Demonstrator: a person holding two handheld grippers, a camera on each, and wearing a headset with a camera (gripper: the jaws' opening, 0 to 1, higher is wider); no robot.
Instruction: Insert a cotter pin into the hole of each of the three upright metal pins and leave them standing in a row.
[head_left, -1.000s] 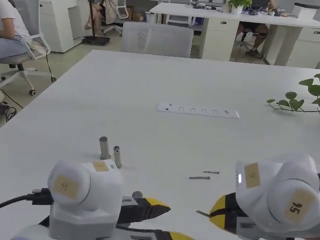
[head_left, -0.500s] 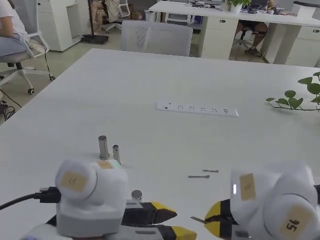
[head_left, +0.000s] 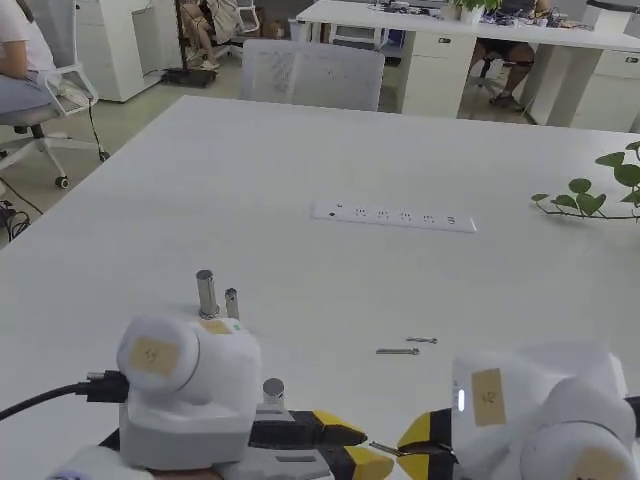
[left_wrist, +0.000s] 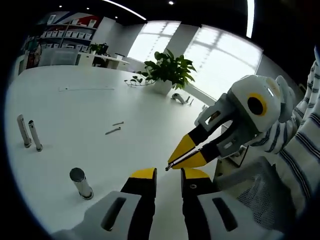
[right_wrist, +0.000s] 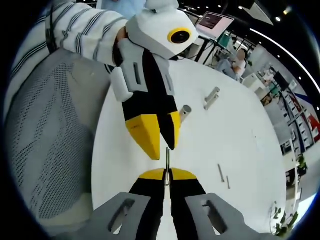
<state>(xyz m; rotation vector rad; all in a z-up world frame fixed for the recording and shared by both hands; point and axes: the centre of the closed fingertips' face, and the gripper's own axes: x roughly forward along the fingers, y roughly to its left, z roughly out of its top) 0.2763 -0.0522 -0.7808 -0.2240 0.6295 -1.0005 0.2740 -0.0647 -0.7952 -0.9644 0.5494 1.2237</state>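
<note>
Right gripper (right_wrist: 167, 174) pinching a cotter pin (right_wrist: 167, 159), nose to nose with my left gripper (left_wrist: 169, 176) low over the near edge of the bench (head_left: 300, 180).
My right jaws are pressed together on the thin cotter pin, which sticks straight out ahead of them towards the left gripper's yellow tips; my left jaws stand slightly apart with nothing between them. One upright metal pin (head_left: 273, 391) stands just beside the left gripper, and further out to the left a thicker metal pin (head_left: 207, 293) and a thinner metal pin (head_left: 232, 302) stand close together. Two loose cotter pins (head_left: 398, 352) lie flat on the bench ahead of the right gripper, well apart from the upright ones. A white power strip (head_left: 393, 217) lies across the bench beyond them.
</note>
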